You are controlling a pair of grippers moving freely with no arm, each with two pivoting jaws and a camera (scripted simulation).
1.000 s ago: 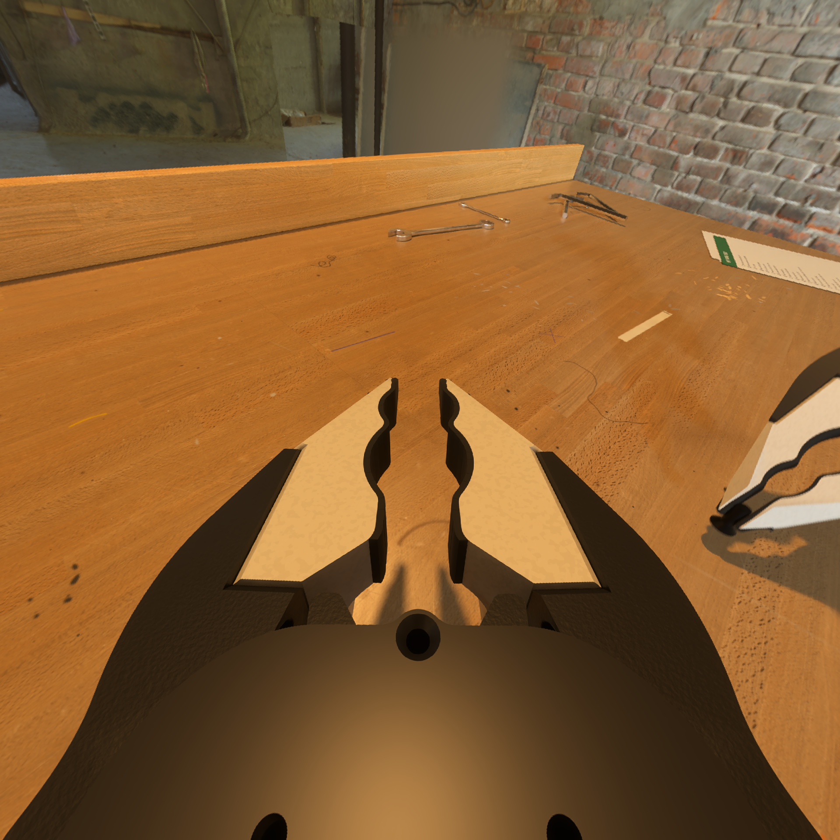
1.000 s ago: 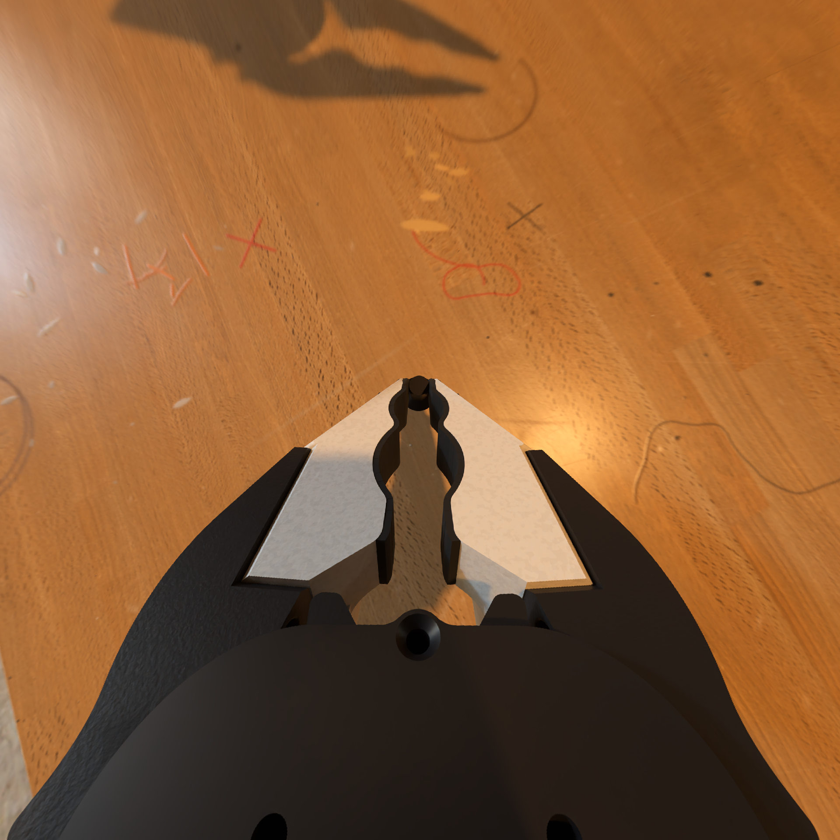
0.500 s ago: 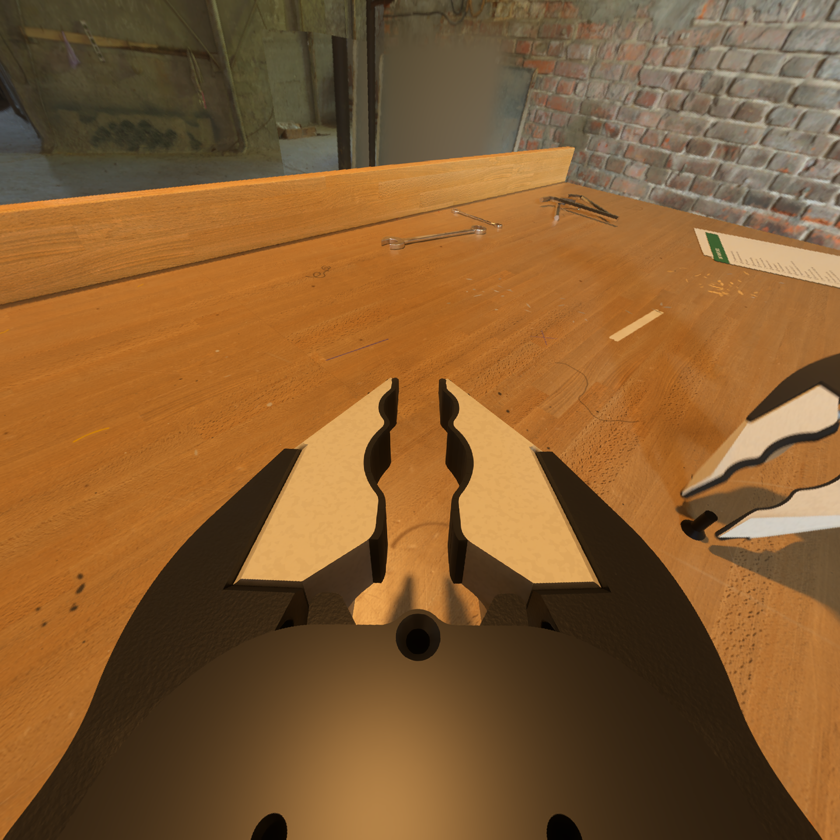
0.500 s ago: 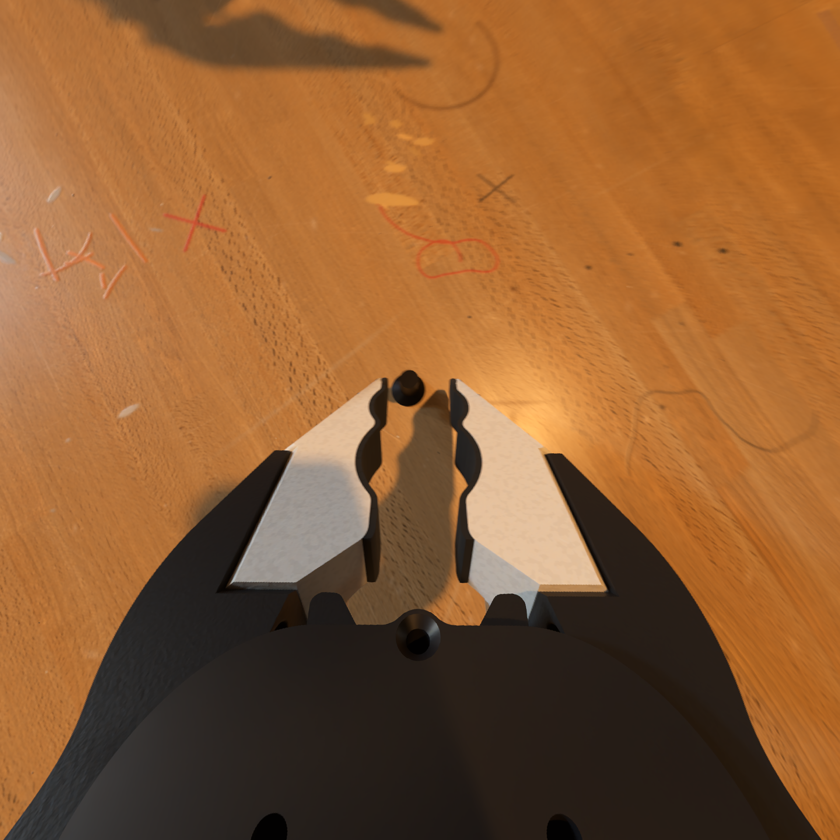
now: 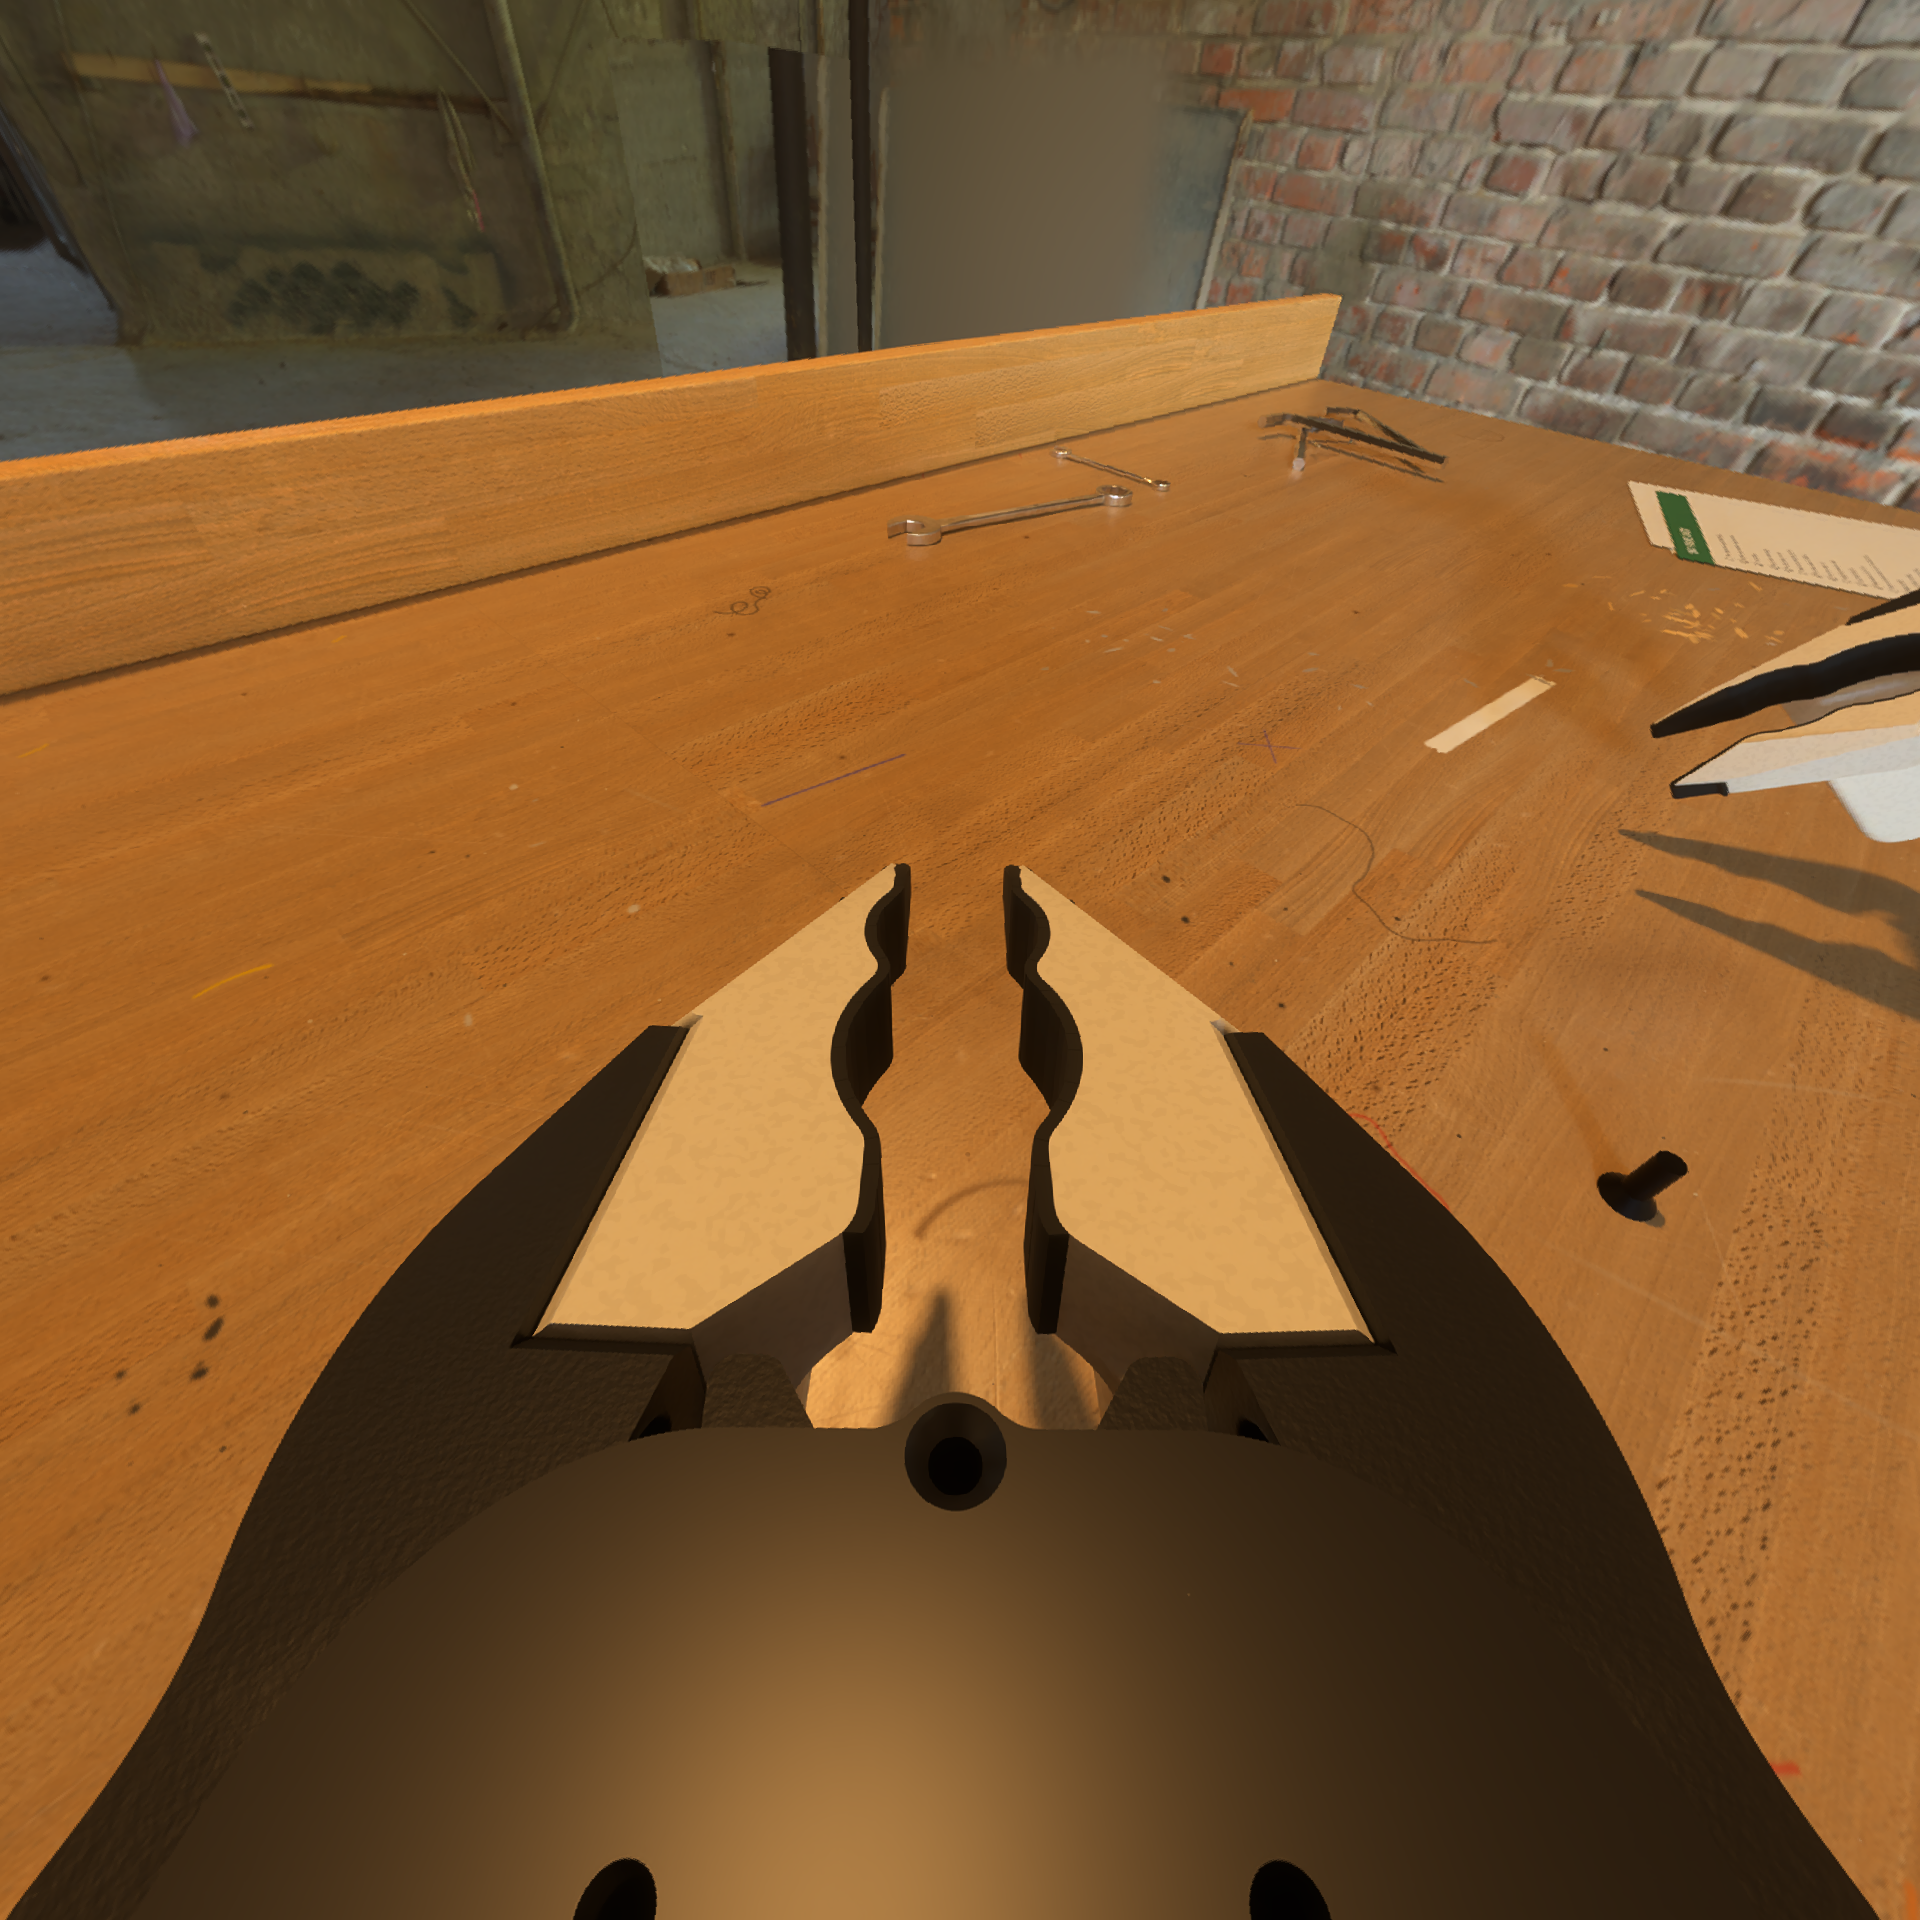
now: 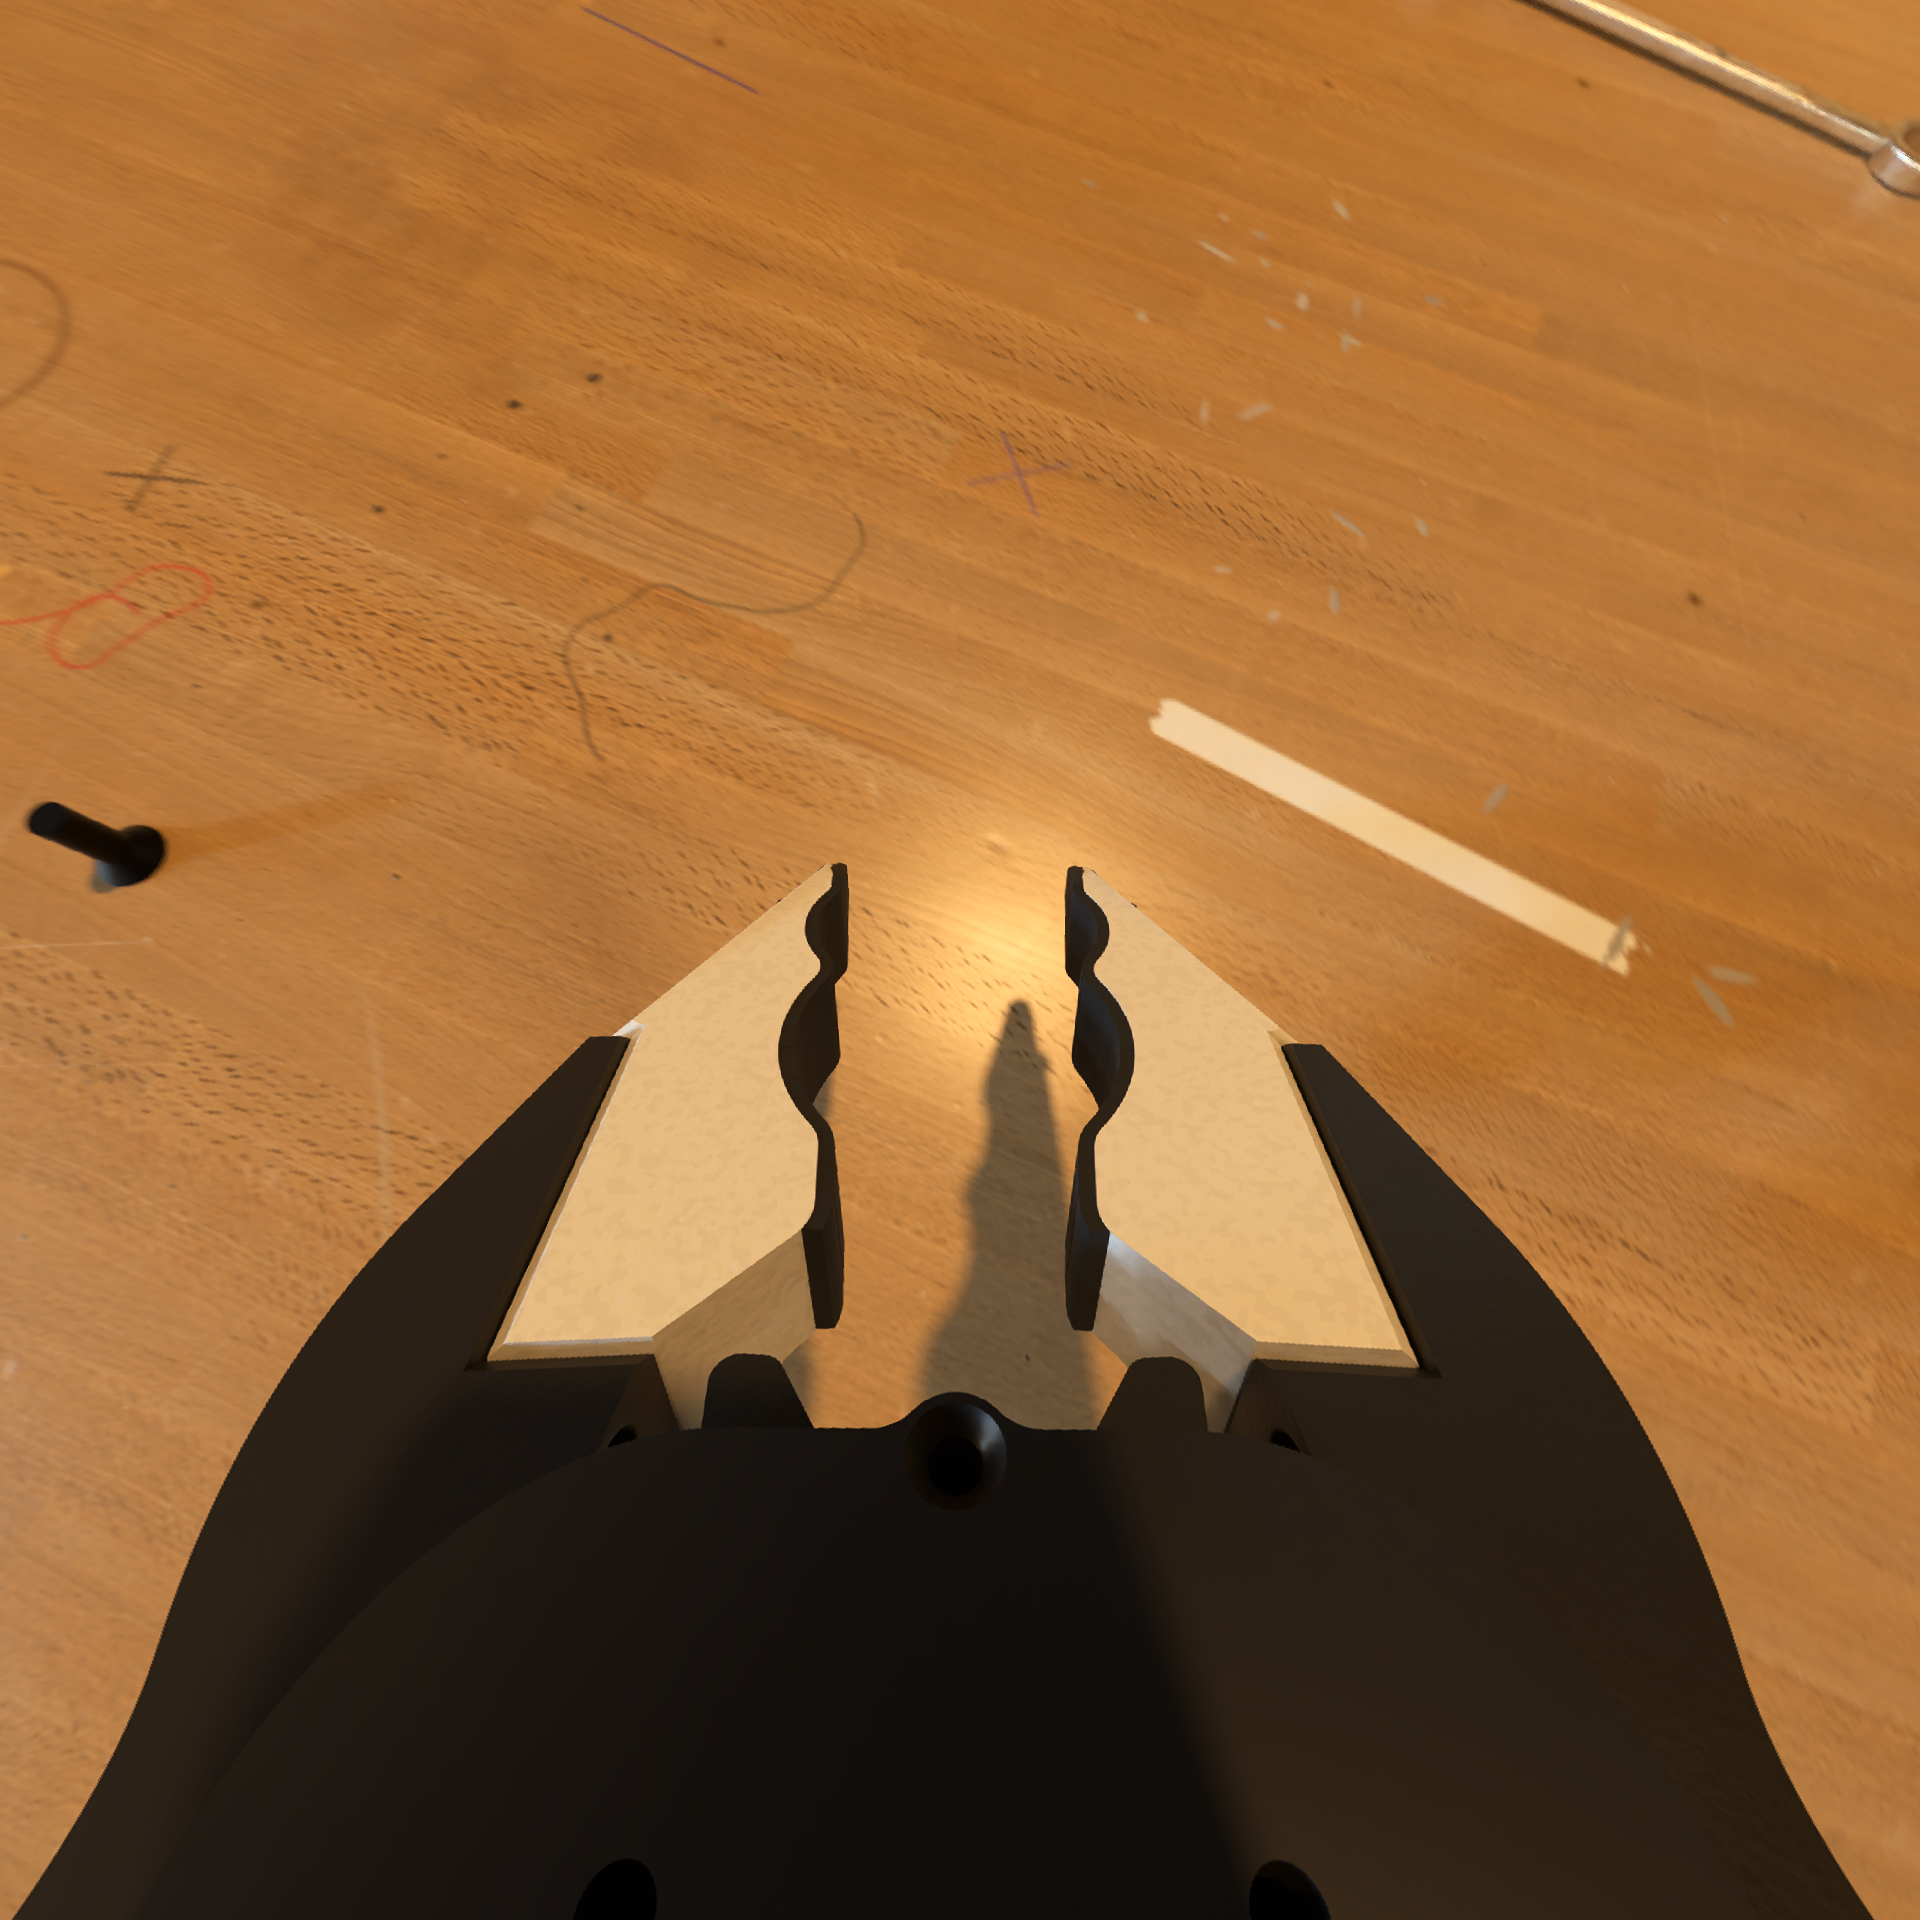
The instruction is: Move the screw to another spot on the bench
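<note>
Screw point(image 6: 96, 844): black, short-shanked, lying on its side on the wooden desk point(image 6: 1039, 260), free of both tongs. In the right wrist view it sits far left, well apart from the right tongs point(image 6: 956, 883); in the left wrist view it lies off to the right point(image 5: 1642, 1184).

Right tongs: jaws wide apart, nothing between them, raised above the desk with a shadow below.

Left tongs point(image 5: 956, 883): jaws parted by a narrow gap, holding nothing, low over the desk.

Pale tape strip point(image 6: 1392, 831): on the desk, just right of the right tongs' tips.

Two spanners point(image 5: 1008, 514): near the raised back board point(image 5: 623, 468).

Printed sheet point(image 5: 1787, 551): far right, green-banded.

Brick wall point(image 5: 1610, 208): behind the desk.
</note>
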